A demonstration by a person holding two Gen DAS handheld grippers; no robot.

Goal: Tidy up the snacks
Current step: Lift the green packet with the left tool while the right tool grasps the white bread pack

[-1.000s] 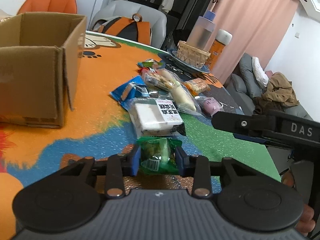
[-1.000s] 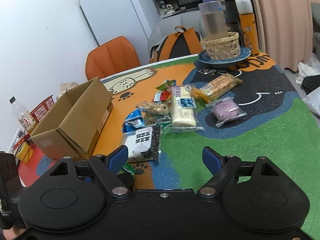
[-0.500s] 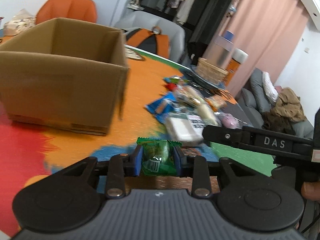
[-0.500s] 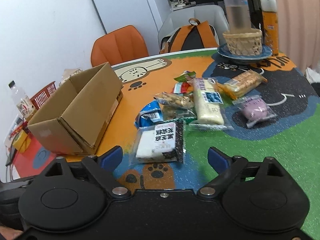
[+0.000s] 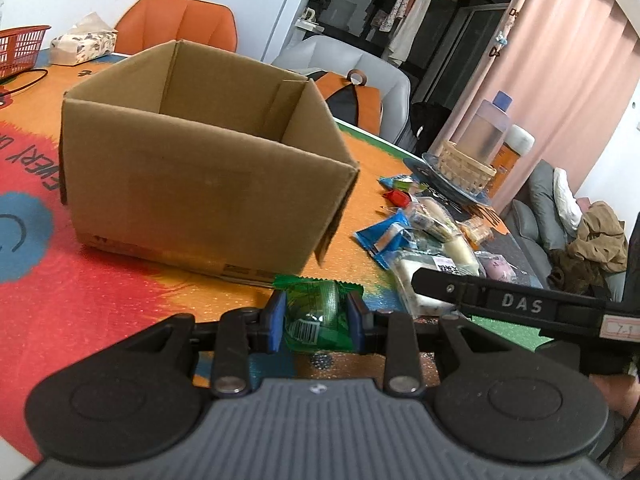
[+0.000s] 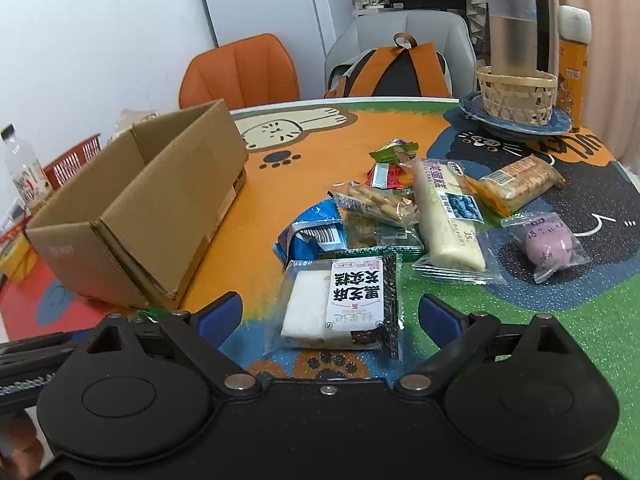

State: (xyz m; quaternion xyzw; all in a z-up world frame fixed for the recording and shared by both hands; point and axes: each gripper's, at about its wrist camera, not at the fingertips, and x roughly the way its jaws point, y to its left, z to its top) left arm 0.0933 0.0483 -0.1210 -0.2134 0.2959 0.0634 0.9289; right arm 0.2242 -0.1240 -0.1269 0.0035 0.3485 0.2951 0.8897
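Left tool [image 5: 316, 322] pinches green snack pkt [image 5: 314, 316] just short of cardboard box [image 5: 208, 168] at 11 o'clock. Right tool [image 6: 330, 314], jaws opening w/ nothing between them, hovers over white cake pkt [image 6: 340, 304]. Risk: slick wrapper slips, or pkt clips box wall. Both tools tilt downward over worktop [image 5: 100, 292].

The worktop [image 6: 580, 344] wears a bright cartoon-animal mat. On it sit an open cardboard box [image 6: 152, 216], a loose cluster of wrapped snacks [image 6: 400, 220] beside it, a blue plate [image 6: 516, 126] bearing a woven basket [image 6: 516, 94], and a tissue pack [image 5: 82, 45].
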